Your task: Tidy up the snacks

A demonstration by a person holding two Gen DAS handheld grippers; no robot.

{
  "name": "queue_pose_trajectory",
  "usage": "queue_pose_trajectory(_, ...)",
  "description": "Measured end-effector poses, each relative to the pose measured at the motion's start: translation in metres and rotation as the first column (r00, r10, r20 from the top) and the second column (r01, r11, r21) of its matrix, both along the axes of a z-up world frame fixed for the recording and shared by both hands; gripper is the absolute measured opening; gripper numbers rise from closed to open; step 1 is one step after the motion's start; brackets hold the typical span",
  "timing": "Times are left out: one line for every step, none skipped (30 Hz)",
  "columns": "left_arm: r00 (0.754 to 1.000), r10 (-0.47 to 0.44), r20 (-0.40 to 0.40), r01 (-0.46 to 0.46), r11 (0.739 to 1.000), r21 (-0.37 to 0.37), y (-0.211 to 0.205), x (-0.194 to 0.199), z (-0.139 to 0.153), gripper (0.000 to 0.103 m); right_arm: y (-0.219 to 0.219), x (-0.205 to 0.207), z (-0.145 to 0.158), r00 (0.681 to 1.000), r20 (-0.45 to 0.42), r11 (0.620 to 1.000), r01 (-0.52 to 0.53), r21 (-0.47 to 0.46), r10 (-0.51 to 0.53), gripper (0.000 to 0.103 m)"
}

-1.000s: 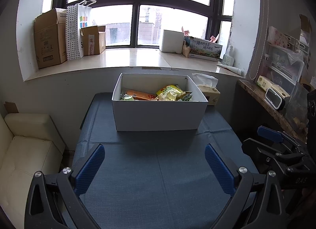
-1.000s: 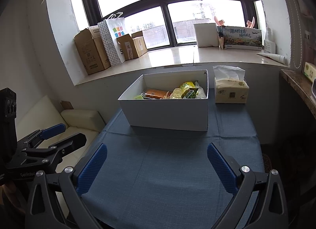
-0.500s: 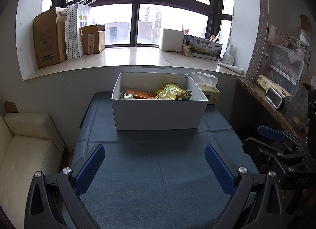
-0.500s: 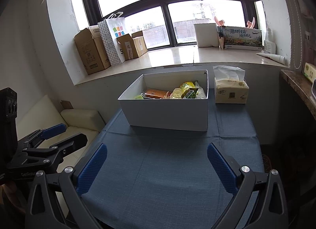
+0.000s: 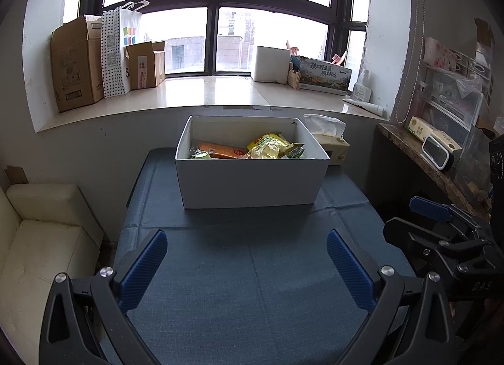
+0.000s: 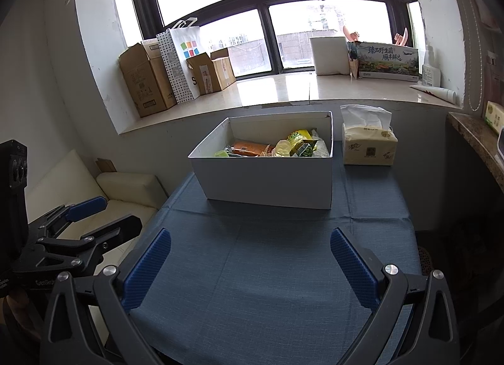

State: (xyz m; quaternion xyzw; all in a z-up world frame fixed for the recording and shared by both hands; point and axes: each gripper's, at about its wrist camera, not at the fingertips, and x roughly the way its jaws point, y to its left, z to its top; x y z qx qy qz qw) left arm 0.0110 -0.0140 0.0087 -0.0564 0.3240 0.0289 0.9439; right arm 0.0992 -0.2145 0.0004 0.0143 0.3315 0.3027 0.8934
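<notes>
While both ribbed blue claws, left gripper [image 5: 246, 246] and right gripper [image 6: 250, 245], hang spread, crinkly snacks [image 5: 249, 150] fill the rectangular white box [image 5: 252, 180] on woven cloth [image 5: 245, 286].

A: What fills the top of the frame?

B: A wide window [image 5: 217, 18] with dark frames, bright overcast daylight pouring through, buildings faint beyond. Below it runs a pale, glossy stone sill [image 5: 204, 94].

A: And the walls?

B: White, a bit scuffed; the wall [image 5: 119, 135] under the sill shows marks. At the left of the sill stand cardboard boxes [image 5: 74, 62] and a dotted paper bag [image 5: 118, 49].

A: Furniture?

B: A cream leather sofa [image 5: 41, 232] at the lower left, and a table under a blue cloth [image 5: 245, 286] in the centre. Along the right edge, a brown stone counter [image 5: 419, 157] with cluttered clear storage drawers [image 5: 453, 97] above it.
</notes>
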Motion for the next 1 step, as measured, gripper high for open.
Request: queue_pose_trajectory(1.000,-0.002,0.000,0.002,1.000,-0.002,0.0001,-0.0002,0.0007,0.103,-0.0001,0.0003,-0.0001,1.000,0.000,1.000,0.001,-0.001,-0.001,0.103)
